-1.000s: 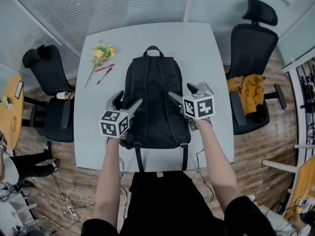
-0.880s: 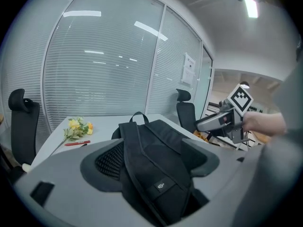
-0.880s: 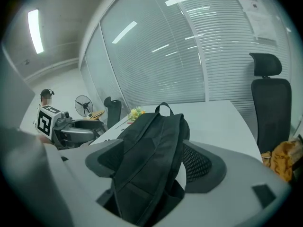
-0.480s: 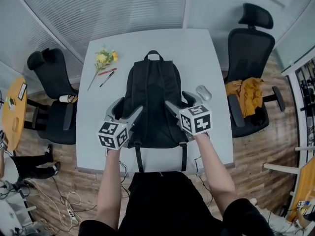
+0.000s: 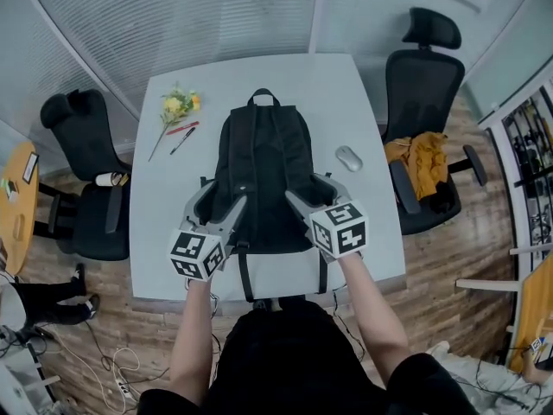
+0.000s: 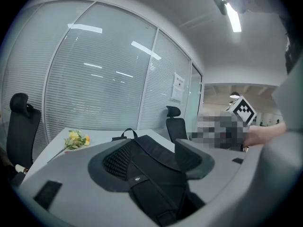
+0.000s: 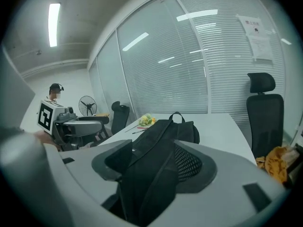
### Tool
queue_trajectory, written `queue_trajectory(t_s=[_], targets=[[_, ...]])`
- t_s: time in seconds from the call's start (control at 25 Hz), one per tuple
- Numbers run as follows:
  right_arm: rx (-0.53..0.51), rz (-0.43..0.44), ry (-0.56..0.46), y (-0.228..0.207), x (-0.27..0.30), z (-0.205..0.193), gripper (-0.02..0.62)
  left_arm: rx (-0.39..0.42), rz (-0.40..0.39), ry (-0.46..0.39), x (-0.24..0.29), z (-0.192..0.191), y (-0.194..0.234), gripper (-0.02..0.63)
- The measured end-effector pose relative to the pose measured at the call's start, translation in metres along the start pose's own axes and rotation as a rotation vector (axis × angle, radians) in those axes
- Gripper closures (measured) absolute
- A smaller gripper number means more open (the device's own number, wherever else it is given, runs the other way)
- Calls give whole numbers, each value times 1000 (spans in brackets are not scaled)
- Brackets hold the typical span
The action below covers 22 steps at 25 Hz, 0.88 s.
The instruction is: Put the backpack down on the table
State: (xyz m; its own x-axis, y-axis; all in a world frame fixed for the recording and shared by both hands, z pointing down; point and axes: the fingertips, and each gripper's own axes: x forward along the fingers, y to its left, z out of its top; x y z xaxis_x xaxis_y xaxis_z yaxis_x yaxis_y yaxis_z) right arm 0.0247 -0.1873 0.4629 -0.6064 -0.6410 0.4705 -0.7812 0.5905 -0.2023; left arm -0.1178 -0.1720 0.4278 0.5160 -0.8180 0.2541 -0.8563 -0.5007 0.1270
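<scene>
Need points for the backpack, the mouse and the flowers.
backpack (image 5: 263, 167), head view, middle of its strap-side panel.
mouse (image 5: 349, 158), head view, top of its shell.
flowers (image 5: 179, 106), head view, the yellow blooms.

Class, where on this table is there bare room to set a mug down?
Bare: the table's far-right corner beyond the mouse, and the left strip nearer than the pens. Crowded: backpack fills the middle, flowers the far-left corner.
</scene>
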Motion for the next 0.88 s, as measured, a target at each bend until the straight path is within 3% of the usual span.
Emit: queue_trajectory(t_s=[0.88], targets=[[-42,-13,-31,126,-77,-44,458,23,-84,-1,-123,-26,-51,500]])
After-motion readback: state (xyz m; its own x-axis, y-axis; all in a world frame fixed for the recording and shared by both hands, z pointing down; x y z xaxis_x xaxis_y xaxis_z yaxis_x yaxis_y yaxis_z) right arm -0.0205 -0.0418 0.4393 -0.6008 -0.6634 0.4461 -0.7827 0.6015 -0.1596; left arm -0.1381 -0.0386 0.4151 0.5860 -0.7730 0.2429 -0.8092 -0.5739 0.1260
